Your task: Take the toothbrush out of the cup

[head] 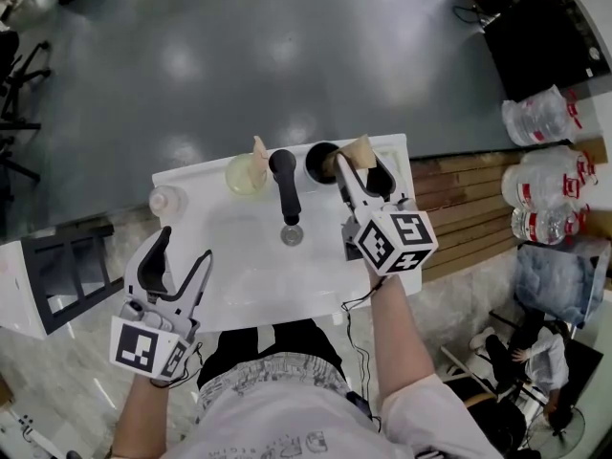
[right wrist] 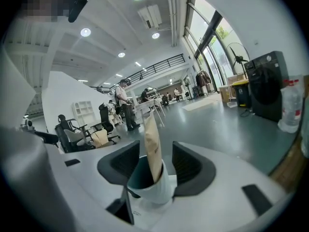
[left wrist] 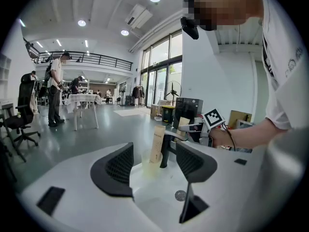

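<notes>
Toothbrush [right wrist: 152,144] stands in the cup [right wrist: 163,191] between the parted jaws of the slightly down-tilted right gripper [right wrist: 155,166].

**Right gripper: jaws apart around the cup**

Your right gripper [right wrist: 156,153] has its jaws apart, one on each side of the cup [right wrist: 155,193] on the white counter [right wrist: 231,178]. The cup is white outside, dark teal inside. The toothbrush [right wrist: 152,141], in a tan paper wrapper, stands in it between the pads, with a gap to each. Can't tell if the pads touch the cup's wall. Behind: office chairs [right wrist: 72,134] and people [right wrist: 124,103] standing.
</notes>
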Demonstrator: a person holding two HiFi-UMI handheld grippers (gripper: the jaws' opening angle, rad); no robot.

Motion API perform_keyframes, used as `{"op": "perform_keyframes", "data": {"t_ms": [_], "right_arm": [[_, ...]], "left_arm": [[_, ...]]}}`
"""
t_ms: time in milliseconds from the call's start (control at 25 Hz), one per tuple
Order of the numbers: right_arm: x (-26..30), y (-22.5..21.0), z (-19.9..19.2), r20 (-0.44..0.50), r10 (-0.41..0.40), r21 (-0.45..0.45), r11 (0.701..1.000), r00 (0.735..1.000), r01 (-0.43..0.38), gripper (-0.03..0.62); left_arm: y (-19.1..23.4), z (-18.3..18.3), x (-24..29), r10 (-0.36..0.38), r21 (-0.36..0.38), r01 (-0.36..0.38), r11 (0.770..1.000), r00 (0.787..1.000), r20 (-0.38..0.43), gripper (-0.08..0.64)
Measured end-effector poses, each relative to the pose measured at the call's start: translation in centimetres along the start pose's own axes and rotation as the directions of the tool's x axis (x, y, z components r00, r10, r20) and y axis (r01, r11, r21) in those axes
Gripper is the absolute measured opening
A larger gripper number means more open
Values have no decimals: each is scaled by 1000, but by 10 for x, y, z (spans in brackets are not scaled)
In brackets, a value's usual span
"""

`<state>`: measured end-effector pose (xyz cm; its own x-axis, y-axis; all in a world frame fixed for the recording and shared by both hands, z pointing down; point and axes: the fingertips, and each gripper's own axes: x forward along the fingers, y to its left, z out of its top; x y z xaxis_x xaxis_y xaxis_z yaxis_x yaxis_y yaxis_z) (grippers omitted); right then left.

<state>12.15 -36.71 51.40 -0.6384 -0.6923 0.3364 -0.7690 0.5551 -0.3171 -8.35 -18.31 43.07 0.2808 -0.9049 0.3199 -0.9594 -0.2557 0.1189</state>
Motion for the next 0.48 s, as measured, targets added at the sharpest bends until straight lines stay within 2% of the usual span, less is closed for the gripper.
{"op": "perform_keyframes", "data": {"t_ms": [280,480], "right_arm": [[0,3,1,-2,-3,-25,1000,1000,3,171],[0,6,-1,-6,-4,-33,999,1000,3,163]], "left_arm": [[1,1,-2,-1,2,1,1000,1000,2,284],[2,0,-5,1,3,-1,1000,1000,3,284]]}}
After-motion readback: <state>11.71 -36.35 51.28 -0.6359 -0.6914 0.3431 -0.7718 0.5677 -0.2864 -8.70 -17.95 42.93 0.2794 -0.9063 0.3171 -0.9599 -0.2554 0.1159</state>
